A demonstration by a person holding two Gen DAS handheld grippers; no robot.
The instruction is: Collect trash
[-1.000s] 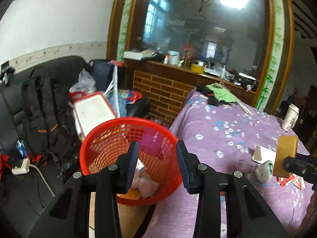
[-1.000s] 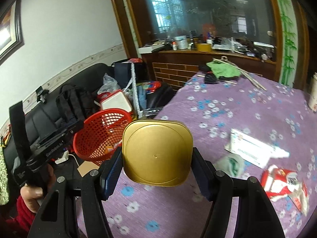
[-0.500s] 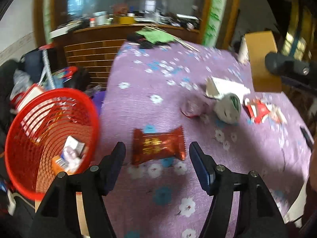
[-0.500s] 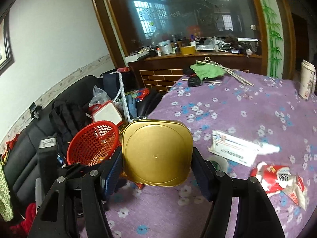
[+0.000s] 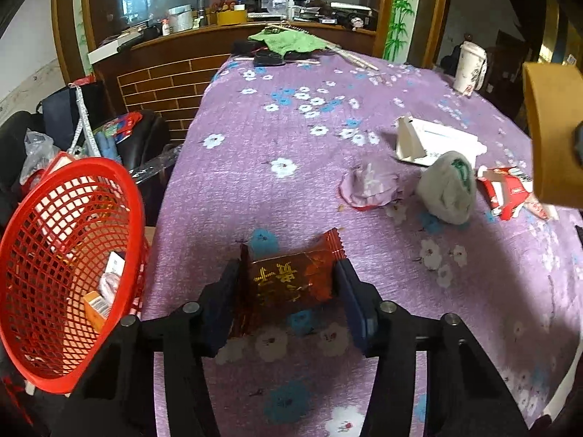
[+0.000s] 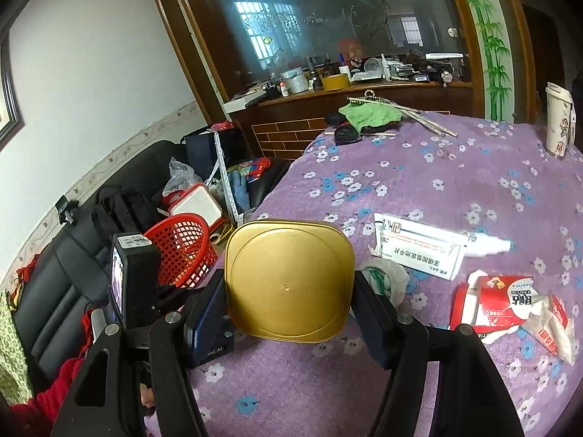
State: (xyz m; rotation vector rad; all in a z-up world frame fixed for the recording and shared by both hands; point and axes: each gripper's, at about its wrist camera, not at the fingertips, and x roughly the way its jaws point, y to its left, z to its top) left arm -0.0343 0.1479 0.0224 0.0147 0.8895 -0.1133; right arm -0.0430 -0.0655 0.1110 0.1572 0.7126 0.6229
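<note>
Closing around a brown wrapper [image 5: 291,282] on the purple table [image 5: 255,167], the left gripper [image 5: 288,291] hides its edges; contact is unclear. The right gripper [image 6: 289,302] clamps a gold tin [image 6: 289,280], hiding trash behind it.

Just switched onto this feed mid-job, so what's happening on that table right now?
A person is clearing trash off the purple flowered tablecloth with two handheld grippers. The left gripper has just been closing around a dark red snack wrapper lying near the table edge, beside the red mesh basket. The right gripper holds a square gold tin lid. A crumpled tissue and a red carton lie uncollected.
</note>
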